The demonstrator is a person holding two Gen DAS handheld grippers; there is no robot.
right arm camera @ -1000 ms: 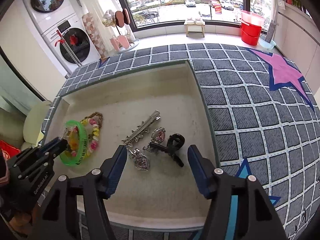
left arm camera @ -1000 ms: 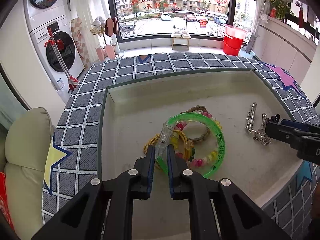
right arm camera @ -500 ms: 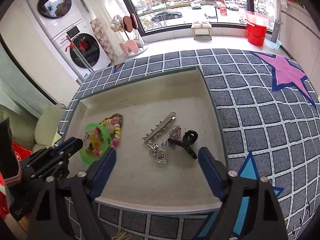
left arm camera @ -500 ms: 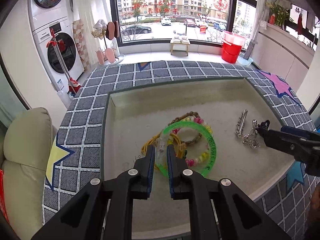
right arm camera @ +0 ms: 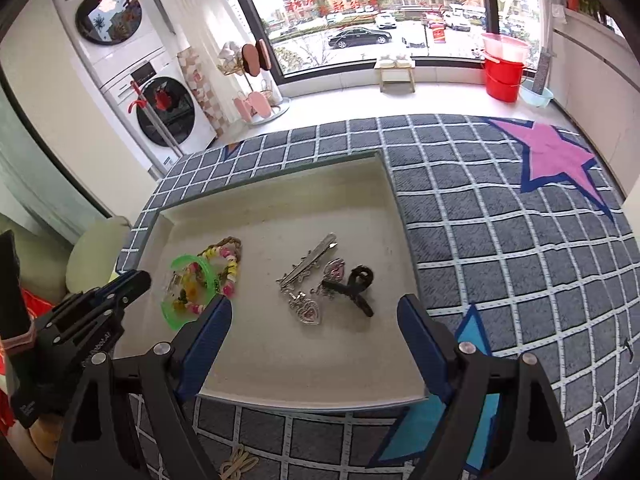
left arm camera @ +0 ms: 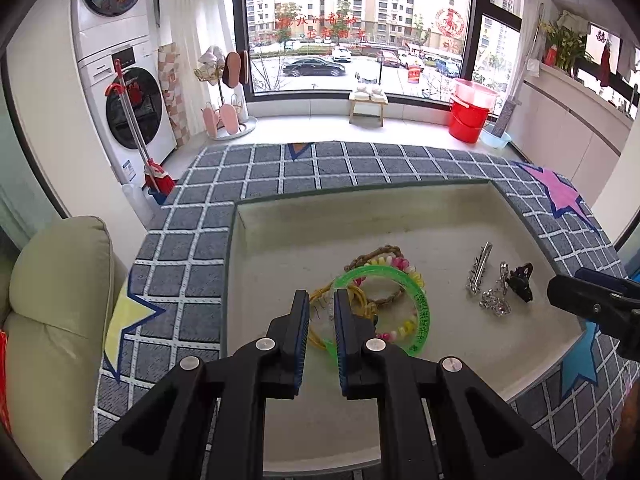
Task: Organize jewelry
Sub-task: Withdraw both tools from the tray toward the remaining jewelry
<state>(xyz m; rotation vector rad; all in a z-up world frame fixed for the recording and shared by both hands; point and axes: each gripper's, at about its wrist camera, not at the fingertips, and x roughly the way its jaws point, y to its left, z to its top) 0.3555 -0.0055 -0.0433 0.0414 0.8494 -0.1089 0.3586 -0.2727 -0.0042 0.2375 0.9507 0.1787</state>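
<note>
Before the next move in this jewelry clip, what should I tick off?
1. Right gripper open, nothing between its pads: ok.
2. Left gripper shut: ok.
3. Left gripper actually gripping the bangle: cannot tell.
4. Bangle free of the bead bracelet: not ok, they overlap.
5. Silver clip and black clip unobstructed in the tray: ok.

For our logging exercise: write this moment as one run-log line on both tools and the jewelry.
left tool: shut, at green bangle | right tool: open, empty, above silver hair clip
</note>
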